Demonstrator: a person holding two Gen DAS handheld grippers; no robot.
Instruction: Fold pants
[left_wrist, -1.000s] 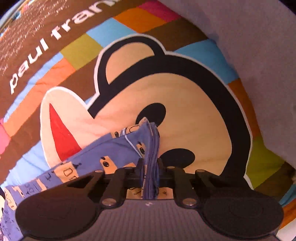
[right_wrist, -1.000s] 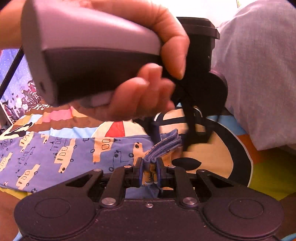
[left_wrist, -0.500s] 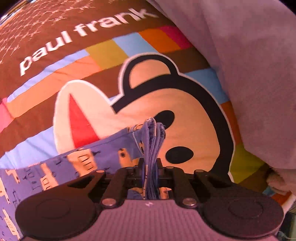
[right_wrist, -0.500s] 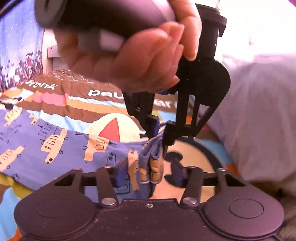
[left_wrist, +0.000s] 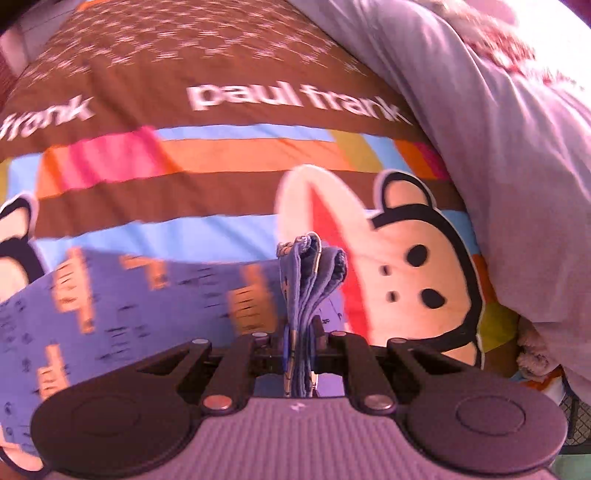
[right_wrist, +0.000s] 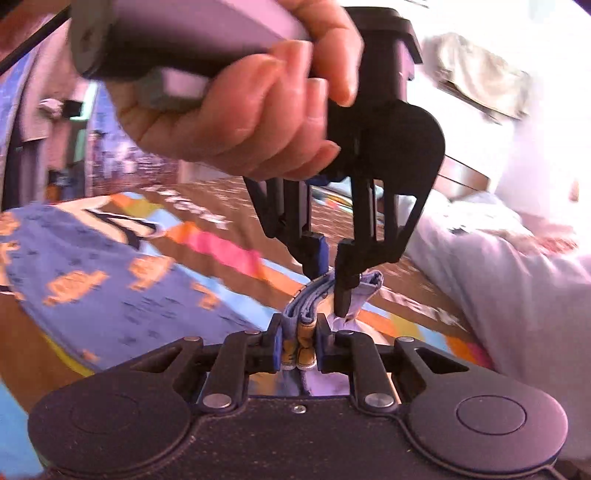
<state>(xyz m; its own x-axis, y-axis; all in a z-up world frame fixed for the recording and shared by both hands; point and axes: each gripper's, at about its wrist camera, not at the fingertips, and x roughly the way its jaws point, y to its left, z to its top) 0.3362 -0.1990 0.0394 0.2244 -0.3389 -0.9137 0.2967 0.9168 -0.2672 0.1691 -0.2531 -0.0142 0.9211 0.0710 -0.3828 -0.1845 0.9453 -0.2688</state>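
Both hands have carried the pants sideways across the bed, so the big monkey face that filled the left view a moment ago now sits off to the right, and the white "paul frank" words (left_wrist: 295, 98) show in the middle. One thing could go wrong from here: the bunched edge could slip out of a tool while the cloth is swinging, because the layers are thick and the hands look to be moving fast, so the fold would land crooked. The loose part could also drag and wrinkle on the bright striped bed cover (left_wrist: 207, 192), or catch on the pale grey blanket (left_wrist: 498, 155) heaped at the right. The left tool (left_wrist: 300, 332) is pressed almost together, pinching a thick stack of the blue cotton pants with little orange cars (left_wrist: 312, 273). The right tool (right_wrist: 298, 343) is closing its jaws, and the folded hem sits between its blue pads (right_wrist: 275, 345), which already touch it. A hand (right_wrist: 240, 110) grips the left tool's handle just above. Most of the pants trail away to the left, over the bed.
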